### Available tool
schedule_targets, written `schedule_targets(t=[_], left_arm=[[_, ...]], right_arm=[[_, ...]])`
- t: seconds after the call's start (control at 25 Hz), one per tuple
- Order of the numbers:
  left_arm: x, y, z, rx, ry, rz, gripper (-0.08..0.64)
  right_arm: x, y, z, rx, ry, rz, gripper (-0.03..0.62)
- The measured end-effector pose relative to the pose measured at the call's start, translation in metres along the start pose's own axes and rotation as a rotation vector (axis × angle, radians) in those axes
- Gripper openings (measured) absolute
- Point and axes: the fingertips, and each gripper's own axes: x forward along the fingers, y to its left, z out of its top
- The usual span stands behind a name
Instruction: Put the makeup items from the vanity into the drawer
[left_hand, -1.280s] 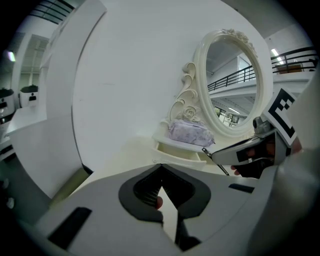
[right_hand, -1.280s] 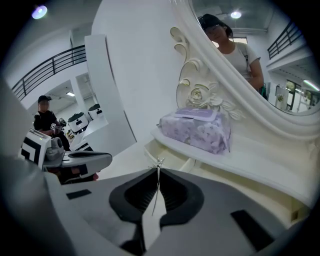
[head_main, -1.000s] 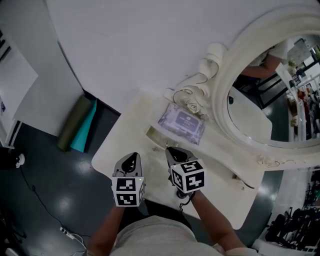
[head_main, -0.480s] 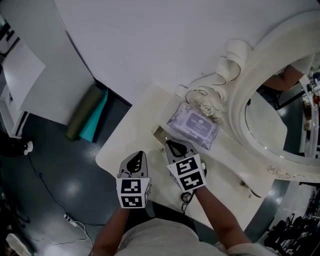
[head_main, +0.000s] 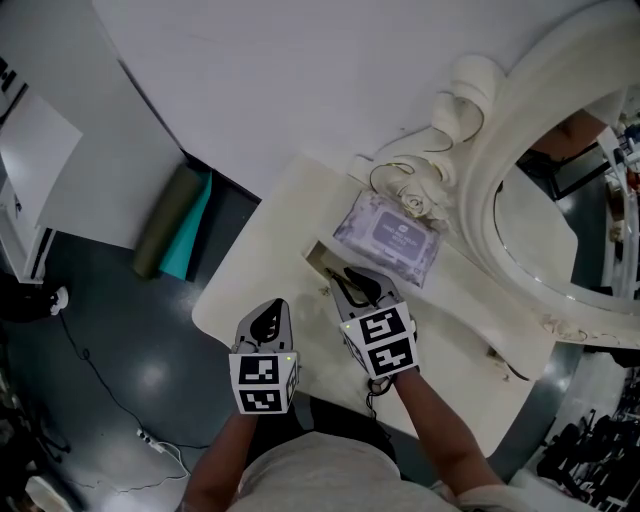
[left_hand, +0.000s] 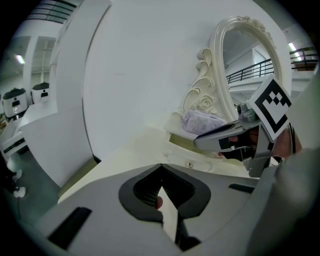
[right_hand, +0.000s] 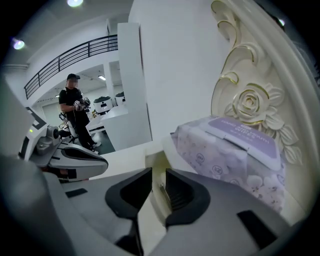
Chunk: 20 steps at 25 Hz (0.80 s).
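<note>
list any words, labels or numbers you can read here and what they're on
No text here can be quoted for sure.
Pack: print on its purple label, too blurred to read.
Marker cubes: black and white square patterns only, no words or numbers.

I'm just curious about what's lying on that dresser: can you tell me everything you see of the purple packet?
The purple packet is a soft, plump plastic pack, lilac with white flower prints and a flat flap label on top, shut. It lies flat on the cream vanity top, close by the mirror's carved rose, just behind an open recess. Only the vanity top visibly touches it.
</note>
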Motion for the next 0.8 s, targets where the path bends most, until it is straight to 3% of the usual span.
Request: schedule_targets(t=[0.48,0.8], left_arm=[[-0.009,-0.001,0.003,0.020,-0.019,-0.050,0.005],[-0.021,-0.007,0.011,0.044,-0.056,-0.093,0.005]], right_arm=[[-0.022,0.001,-0.009,0.080,-0.024,-0.090,0.092],[-0.054,0.001,-0.008,0.163,-0.103,-0.166,0.076]])
